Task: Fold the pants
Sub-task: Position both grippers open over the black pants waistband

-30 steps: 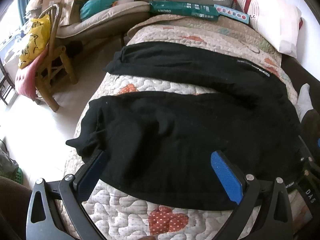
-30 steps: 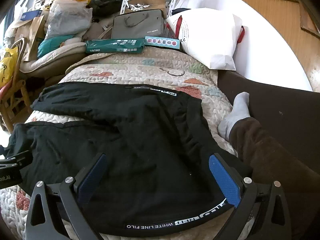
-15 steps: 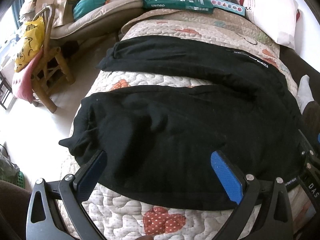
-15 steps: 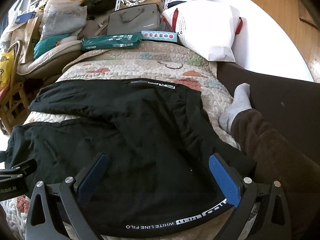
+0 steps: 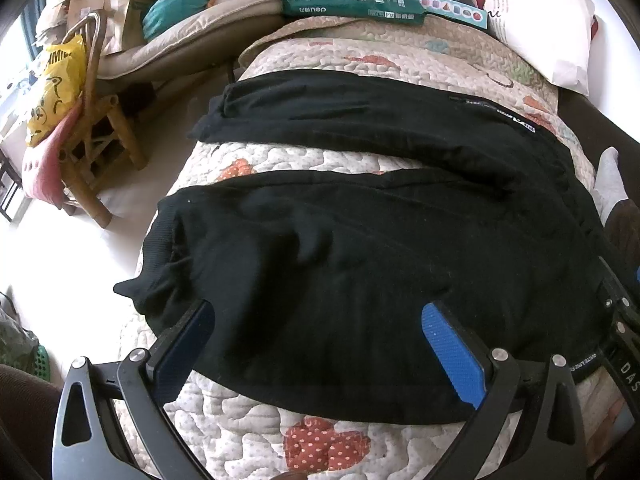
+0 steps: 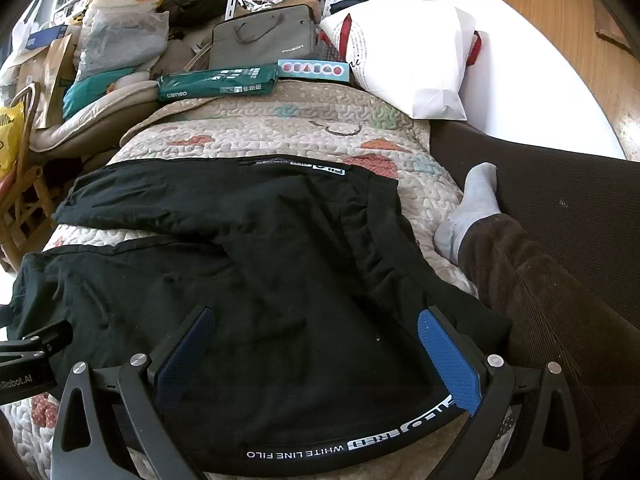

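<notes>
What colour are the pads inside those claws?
Blue pads on black arms, clearest in the right wrist view.

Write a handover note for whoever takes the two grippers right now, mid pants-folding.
Left gripper: open, holding nothing, over the near leg's outer edge.
Right gripper: open, holding nothing, over the waistband.
Black pants lie spread on the quilted bed cover, legs apart in a V: far leg, near leg with its cuff bunched at the cover's edge.
Done: pants laid out. No fold made yet.
Left: probably lay one leg over the other, then fold lengthwise.
</notes>
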`<state>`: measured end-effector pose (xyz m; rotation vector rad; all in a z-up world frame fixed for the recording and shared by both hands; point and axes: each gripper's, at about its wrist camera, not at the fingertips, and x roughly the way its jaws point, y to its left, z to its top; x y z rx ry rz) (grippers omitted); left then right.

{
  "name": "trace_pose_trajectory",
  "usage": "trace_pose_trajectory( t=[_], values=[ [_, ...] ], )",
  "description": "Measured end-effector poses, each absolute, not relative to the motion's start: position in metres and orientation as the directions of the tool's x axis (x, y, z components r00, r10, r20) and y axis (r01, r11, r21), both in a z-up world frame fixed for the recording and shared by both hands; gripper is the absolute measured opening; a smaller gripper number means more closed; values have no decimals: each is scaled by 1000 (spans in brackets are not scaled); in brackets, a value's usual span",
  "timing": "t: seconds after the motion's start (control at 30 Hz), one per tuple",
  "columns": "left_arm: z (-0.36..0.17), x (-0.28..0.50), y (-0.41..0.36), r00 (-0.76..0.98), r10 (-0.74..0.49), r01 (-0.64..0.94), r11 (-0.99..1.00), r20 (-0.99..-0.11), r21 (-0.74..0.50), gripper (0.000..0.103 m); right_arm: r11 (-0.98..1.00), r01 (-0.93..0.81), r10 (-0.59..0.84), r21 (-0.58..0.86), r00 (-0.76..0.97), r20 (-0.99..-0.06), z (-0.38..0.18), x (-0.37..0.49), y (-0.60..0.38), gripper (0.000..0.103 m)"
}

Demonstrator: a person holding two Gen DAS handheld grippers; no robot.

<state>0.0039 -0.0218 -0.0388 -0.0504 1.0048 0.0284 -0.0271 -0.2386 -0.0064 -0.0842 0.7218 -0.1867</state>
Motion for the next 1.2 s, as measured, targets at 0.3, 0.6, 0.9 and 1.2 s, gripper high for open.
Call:
trace_pose_trajectory(
  t=[0.3,0.6,0.9,1.2],
  values=[
    [-46,16,-20,522,19,-57,998,-853,-12,103,979,154,-202,-131,730,-653,-7,-26,-242,103],
    [-62,23,-26,491,27,-35,999,-871,12,103,982,152,-186,-109,729,-658,-6,-23,-245,103],
    [-66,16,-19,488,-4,-24,1000,-873,-18,103,984,159,-172,-79,743,-646,1,-26,-247,103],
    [-66,14,-17,479,-35,28,999,-877,-25,103,982,177,-176,-63,754,-633,7,-28,-253,103]
  ],
)
